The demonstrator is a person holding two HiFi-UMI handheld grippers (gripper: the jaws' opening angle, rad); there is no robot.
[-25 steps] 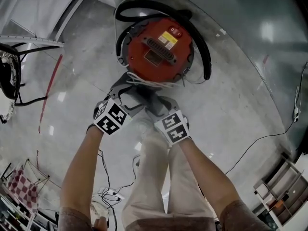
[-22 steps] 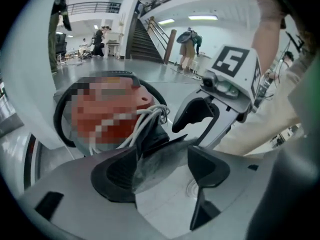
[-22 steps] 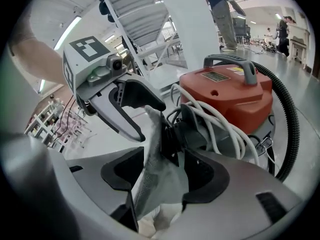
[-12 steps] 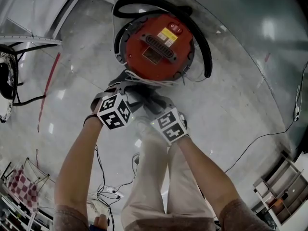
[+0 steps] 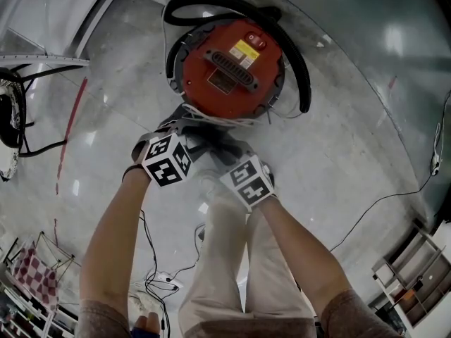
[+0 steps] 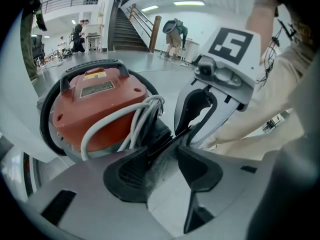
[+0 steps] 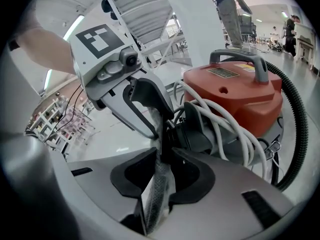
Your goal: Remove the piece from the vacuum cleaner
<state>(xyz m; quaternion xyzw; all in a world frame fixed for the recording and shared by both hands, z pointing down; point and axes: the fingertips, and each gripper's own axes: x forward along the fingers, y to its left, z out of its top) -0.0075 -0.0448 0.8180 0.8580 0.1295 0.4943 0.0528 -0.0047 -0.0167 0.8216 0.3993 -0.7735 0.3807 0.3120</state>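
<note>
A red canister vacuum cleaner [image 5: 229, 65] stands on the floor, with a black hose [image 5: 299, 62] round it and a white cord [image 5: 218, 120] wound on its near side. Both grippers meet at that near side, on a thin grey mesh piece [image 6: 159, 156] that sticks out of the black housing. My left gripper [image 5: 182, 127] has the piece between its jaws, which are closing with a gap still showing. My right gripper [image 5: 222, 145] holds the same piece [image 7: 159, 184] edge-on, and its closing jaws pinch it. The cord [image 7: 225, 124] hangs just beyond the jaws.
The person's legs [image 5: 232, 259] stand right behind the grippers. Loose cables [image 5: 158, 273] lie on the floor at the lower left, and another cable [image 5: 380, 210] runs to the right. A shelf unit [image 5: 412, 280] stands at the lower right and a black frame [image 5: 14, 118] at the left edge.
The left gripper has shifted slightly up and toward the vacuum. The right gripper has barely moved.
</note>
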